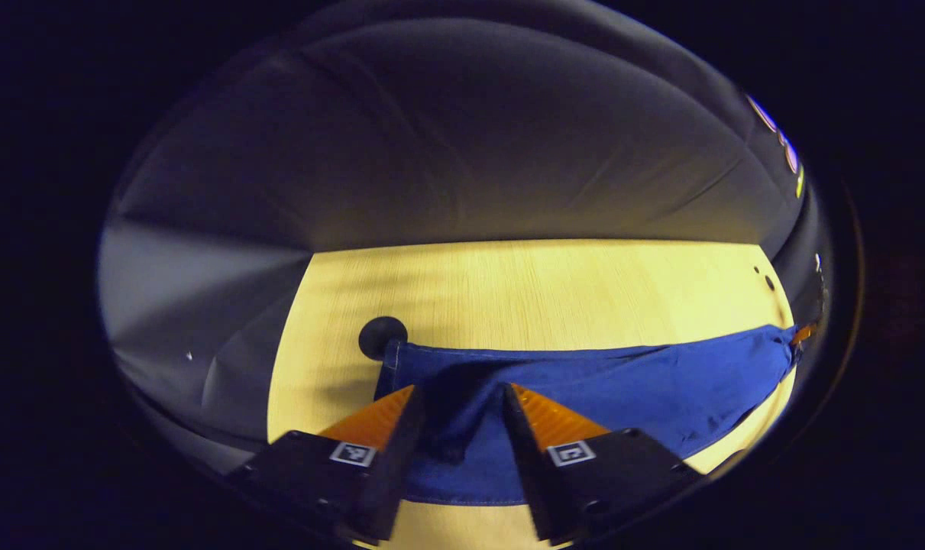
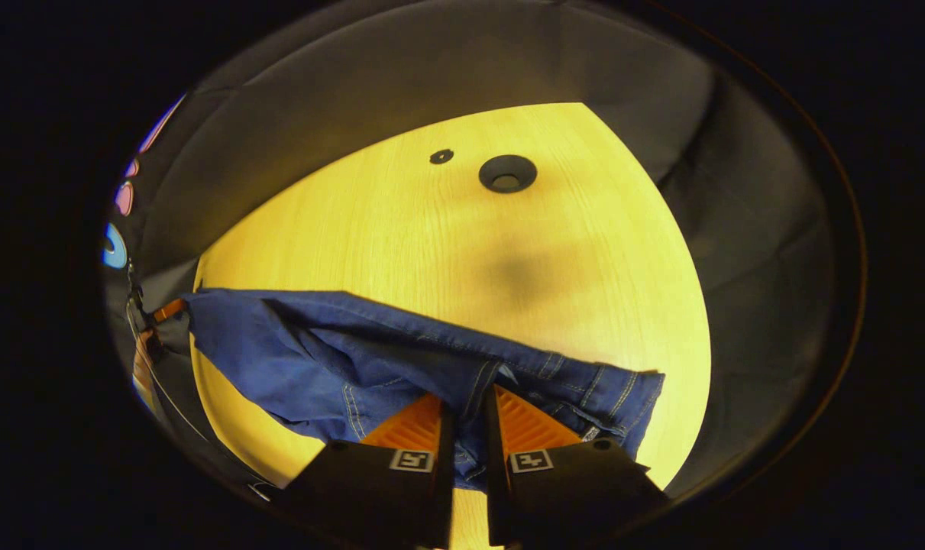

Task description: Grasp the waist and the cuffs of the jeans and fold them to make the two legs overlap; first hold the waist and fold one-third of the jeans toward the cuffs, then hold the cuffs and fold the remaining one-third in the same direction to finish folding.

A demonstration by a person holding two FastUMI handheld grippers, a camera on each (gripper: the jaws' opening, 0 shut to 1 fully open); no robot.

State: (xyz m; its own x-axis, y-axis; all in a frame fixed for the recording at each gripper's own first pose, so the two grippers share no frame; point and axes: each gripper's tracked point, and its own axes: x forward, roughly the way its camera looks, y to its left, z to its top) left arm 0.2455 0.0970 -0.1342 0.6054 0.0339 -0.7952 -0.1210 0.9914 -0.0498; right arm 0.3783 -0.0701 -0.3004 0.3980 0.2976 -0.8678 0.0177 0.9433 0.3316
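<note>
The blue jeans (image 1: 622,382) hang stretched in a long band between my two grippers, just above the wooden table (image 1: 546,283). My left gripper (image 1: 460,397) is shut on the hemmed cuff end, with bunched denim between its fingers. Far to the right in this view, the right gripper (image 1: 802,334) holds the other end. In the right gripper view, the jeans (image 2: 317,351) run off to the left. My right gripper (image 2: 466,401) is shut on the waistband with its belt loops. The left gripper (image 2: 166,309) shows small at the far cuff end.
The table (image 2: 431,252) has a round black cable hole (image 2: 506,173) with a smaller dark hole (image 2: 441,156) beside it. Another round hole (image 1: 382,336) sits just behind the cuff end. Dark cloth walls close in around the table's edges.
</note>
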